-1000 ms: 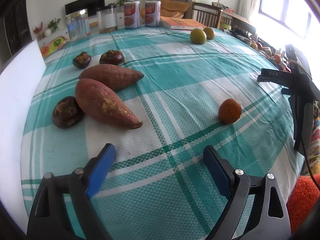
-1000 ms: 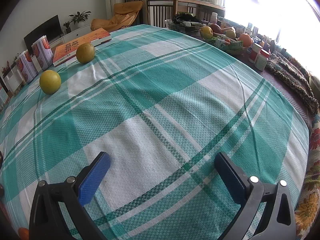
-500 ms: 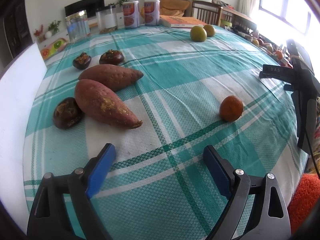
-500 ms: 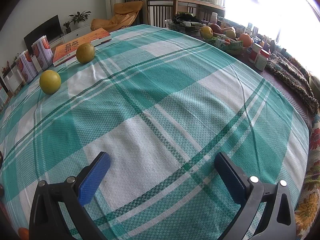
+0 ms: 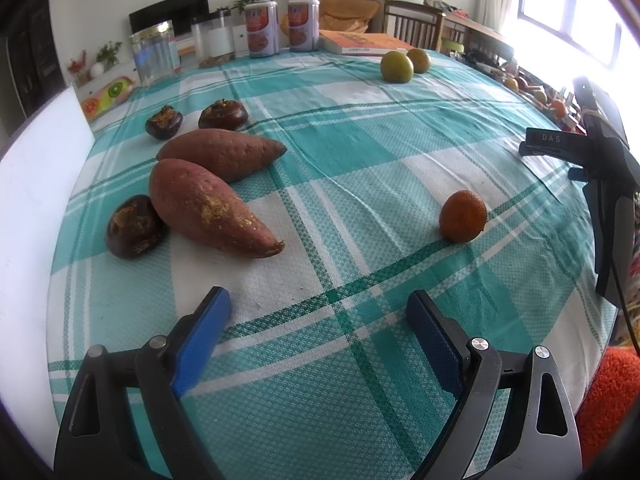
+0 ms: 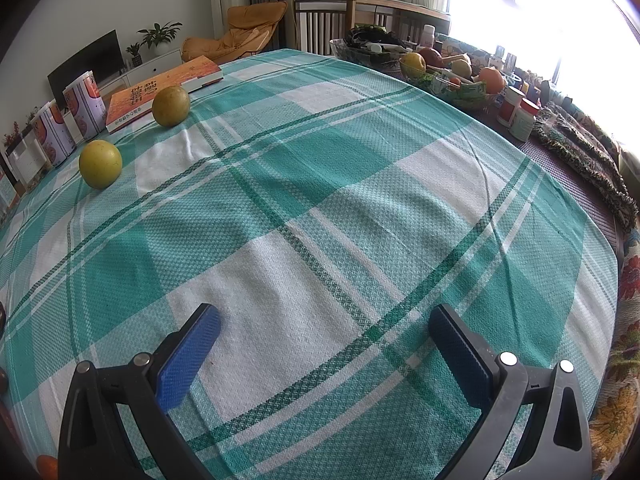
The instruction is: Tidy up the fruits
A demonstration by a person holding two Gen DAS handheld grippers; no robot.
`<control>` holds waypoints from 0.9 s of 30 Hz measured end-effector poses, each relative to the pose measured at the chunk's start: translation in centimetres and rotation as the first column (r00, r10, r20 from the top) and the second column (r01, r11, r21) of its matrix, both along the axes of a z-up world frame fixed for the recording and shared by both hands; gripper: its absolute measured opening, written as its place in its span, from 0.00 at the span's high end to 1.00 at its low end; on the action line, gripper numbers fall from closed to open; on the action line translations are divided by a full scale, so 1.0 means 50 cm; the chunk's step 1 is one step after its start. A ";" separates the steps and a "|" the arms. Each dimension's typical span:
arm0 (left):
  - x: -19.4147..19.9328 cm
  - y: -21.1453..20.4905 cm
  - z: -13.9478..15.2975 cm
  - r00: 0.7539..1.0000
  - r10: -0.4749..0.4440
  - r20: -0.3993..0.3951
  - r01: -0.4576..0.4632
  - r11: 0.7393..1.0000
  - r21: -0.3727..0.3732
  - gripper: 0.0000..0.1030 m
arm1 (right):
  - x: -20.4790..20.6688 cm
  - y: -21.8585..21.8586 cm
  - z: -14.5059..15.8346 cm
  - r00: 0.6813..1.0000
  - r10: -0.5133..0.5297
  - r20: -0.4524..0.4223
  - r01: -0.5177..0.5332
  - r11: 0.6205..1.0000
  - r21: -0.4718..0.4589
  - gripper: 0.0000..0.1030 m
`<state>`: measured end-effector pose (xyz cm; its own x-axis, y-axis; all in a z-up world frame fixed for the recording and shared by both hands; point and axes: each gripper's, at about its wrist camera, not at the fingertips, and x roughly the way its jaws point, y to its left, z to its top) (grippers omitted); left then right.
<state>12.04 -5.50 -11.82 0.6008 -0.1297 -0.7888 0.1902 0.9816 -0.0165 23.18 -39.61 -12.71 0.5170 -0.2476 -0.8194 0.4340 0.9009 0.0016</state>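
1. Teal-and-white checked tablecloth (image 5: 360, 168) covers a table in a living room, with two red-labelled cans (image 5: 262, 28), glass jars (image 5: 154, 56) and an orange book (image 5: 364, 42) along its far edge.
2. Left wrist view: the left gripper (image 5: 318, 316) hovers low over the cloth, pointing across the table, its blue-padded fingers (image 5: 202, 332) spread wide and holding nothing.
3. Ahead and to its left lie two sweet potatoes (image 5: 208, 208), side by side and touching, with one dark mangosteen (image 5: 134, 226) against the nearer one and two more mangosteens (image 5: 222, 114) beyond them.
4. A small orange fruit (image 5: 463, 216) sits alone to the right (well apart from the potatoes), and two green-yellow fruits (image 5: 396, 66) rest near the book.
5. At this view's right edge the black body of the right gripper (image 5: 600, 184) shows, raised above the table's rim.
6. Right wrist view: the right gripper (image 6: 324, 328) is level over bare cloth, fingers (image 6: 188, 356) wide apart and empty.
7. Both green-yellow fruits lie far left, one (image 6: 100, 164) nearer, the other (image 6: 171, 106) just beside the book (image 6: 160, 92); a fruit basket (image 6: 452, 80) stands off the cloth's far right.
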 end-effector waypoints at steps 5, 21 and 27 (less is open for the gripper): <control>0.000 0.000 0.000 1.000 0.000 0.000 0.000 1.000 0.000 0.11 | 0.000 0.000 0.000 1.000 0.000 0.000 0.000 1.000 0.000 0.00; 0.000 -0.003 -0.001 1.000 0.000 0.001 0.000 1.000 0.010 0.11 | 0.000 0.000 0.000 1.000 0.000 0.000 0.000 1.000 0.000 0.00; 0.000 -0.003 -0.001 1.000 0.000 0.001 0.000 1.000 0.010 0.11 | 0.000 0.000 0.000 1.000 0.000 0.000 0.000 1.000 0.000 0.00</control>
<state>12.02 -5.65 -11.84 0.6012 -0.1218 -0.7898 0.1903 0.9817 -0.0065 23.18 -39.61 -12.72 0.5169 -0.2476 -0.8194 0.4340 0.9009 0.0015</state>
